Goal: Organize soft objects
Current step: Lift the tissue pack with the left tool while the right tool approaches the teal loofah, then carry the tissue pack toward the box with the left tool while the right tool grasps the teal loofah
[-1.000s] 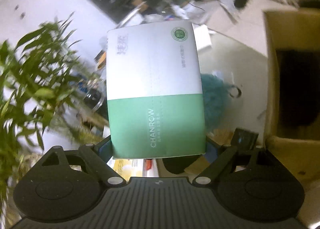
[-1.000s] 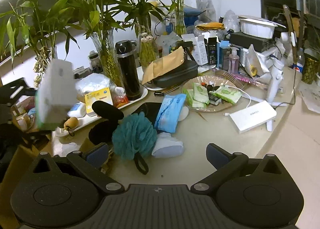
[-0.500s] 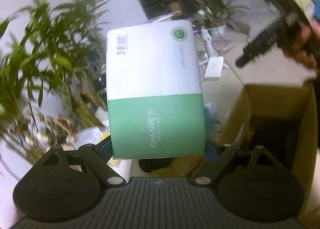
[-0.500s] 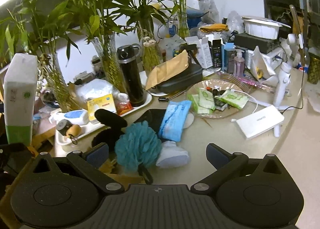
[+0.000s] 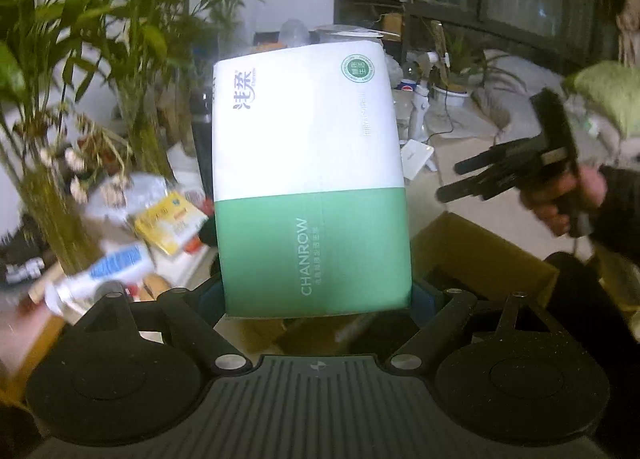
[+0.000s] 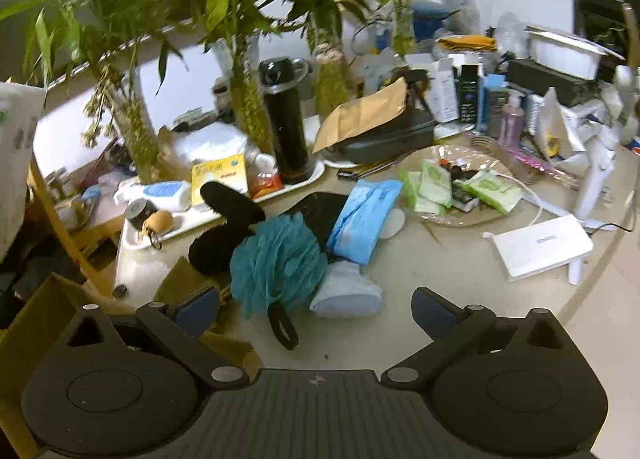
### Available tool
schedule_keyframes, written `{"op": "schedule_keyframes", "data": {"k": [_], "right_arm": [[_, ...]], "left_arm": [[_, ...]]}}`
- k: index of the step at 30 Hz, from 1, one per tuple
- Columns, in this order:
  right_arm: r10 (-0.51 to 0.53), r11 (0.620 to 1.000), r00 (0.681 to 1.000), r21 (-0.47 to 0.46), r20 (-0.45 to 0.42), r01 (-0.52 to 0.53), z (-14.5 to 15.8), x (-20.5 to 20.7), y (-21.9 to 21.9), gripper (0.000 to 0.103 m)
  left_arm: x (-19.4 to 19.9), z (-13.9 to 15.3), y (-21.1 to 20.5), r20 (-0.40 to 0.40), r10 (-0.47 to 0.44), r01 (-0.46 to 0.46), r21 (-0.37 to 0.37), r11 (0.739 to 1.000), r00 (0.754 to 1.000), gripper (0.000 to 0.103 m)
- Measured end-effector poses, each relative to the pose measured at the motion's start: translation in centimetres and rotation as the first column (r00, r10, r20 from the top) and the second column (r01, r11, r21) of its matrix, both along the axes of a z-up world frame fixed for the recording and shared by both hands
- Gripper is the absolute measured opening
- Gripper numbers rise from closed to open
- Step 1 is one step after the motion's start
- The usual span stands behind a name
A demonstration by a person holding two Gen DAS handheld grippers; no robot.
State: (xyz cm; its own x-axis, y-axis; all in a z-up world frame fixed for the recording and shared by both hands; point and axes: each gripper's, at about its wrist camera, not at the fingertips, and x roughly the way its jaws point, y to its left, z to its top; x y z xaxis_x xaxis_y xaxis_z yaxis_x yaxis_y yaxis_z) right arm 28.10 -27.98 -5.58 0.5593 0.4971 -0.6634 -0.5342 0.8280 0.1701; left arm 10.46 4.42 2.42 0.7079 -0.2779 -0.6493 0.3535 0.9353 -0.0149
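My left gripper (image 5: 318,295) is shut on a white and green tissue pack (image 5: 308,179), held upright in the air above an open cardboard box (image 5: 480,247). The pack also shows at the left edge of the right wrist view, tissue pack (image 6: 16,163). My right gripper (image 6: 316,309) is open and holds nothing. Just ahead of it on the table lie a teal bath pouf (image 6: 276,259), a pale soft bundle (image 6: 346,295), a blue wipes pack (image 6: 362,219) and a black fluffy thing (image 6: 224,227). In the left wrist view, the right gripper (image 5: 460,179) is held by a hand (image 5: 560,203).
Bamboo plants in glass vases (image 6: 136,131), a black flask (image 6: 286,127), a white tray (image 6: 168,227) of small items, a glass plate (image 6: 452,219) with green packets and a white device (image 6: 540,247) crowd the round table. The box wall (image 6: 36,319) stands at lower left.
The left gripper rolled and rose with the tissue pack still in it, so its view now sits upright. In the right wrist view the pack slid to the left edge. The right gripper crept nearer the pouf.
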Motion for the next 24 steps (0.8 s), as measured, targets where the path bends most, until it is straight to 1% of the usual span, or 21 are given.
{"op": "schedule_keyframes", "data": {"k": [3,8,13,19,23,24], "right_arm": [[0.038,0.999,0.999,-0.005,-0.001,-0.038,-0.8,0.4,0.4,0.097],[0.087,0.996,0.996,0.011,-0.012,-0.087,-2.0,1.8,1.1,0.095],[0.133,0.991,0.991,0.018,-0.024,-0.133,-3.2,3.7,1.9,0.089],[0.15,0.987,0.985,0.072,-0.084,-0.144,-5.3,6.8,2.8,0.079],[0.183,0.979,0.975,0.112,-0.122,-0.17,-7.1,8.5,4.1,0.074],[0.192,0.978,0.973,0.114,-0.129,-0.178,-7.5,8.8,4.6,0.071]], "left_arm": [[-0.3,-0.4,0.2,-0.027,0.022,-0.023,-0.027,0.999,0.999,0.087],[-0.6,-1.5,0.5,-0.085,0.078,-0.084,-0.076,0.994,0.993,0.087],[-1.0,-2.2,0.9,-0.111,0.112,-0.125,-0.117,0.985,0.987,0.087],[-1.0,-2.6,0.7,-0.122,0.127,-0.139,-0.101,0.985,0.984,0.087],[-0.6,-2.9,0.6,-0.14,0.126,-0.141,-0.103,0.985,0.982,0.087],[-0.5,-3.0,0.6,-0.146,0.128,-0.144,-0.101,0.984,0.981,0.087]]}}
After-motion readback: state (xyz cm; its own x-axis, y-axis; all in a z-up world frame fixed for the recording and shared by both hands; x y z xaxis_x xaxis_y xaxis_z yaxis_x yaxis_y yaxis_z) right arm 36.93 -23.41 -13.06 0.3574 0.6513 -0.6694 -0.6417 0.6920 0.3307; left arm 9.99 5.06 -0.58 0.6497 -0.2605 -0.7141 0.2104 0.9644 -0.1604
